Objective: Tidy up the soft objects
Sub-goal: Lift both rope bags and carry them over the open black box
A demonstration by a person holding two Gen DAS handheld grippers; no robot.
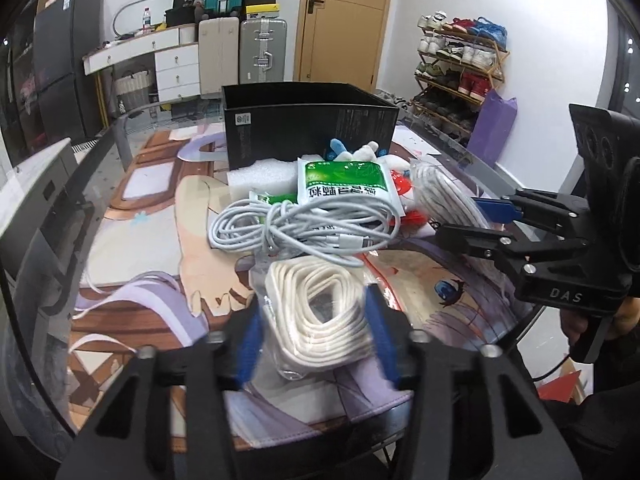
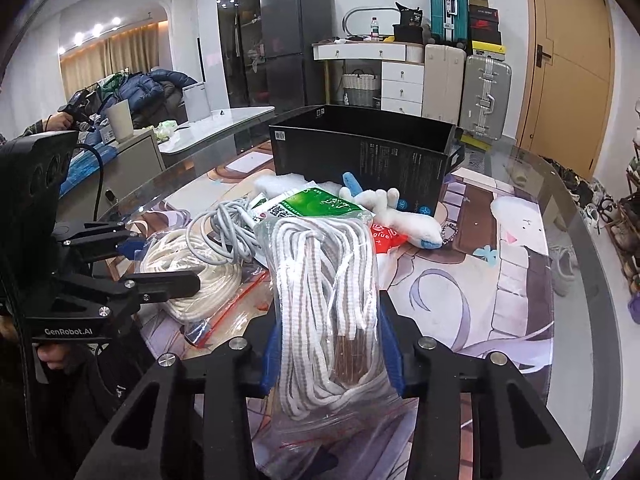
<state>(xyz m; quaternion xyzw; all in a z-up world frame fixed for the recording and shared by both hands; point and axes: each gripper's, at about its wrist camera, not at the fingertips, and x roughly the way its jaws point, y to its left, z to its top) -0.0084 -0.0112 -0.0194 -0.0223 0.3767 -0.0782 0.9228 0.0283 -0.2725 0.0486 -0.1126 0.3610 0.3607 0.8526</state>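
Right now my right gripper is clamped on the clear bag of grey-striped white cord, bottom centre; my left gripper sits half-wide around the bagged coil of cream rope. Slippery plastic might slide free before reaching the black cardboard box.

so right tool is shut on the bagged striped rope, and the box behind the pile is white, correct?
Box colour is wrong: the box behind the pile is black, per the right wrist view. The right tool is indeed shut on the bagged striped rope.
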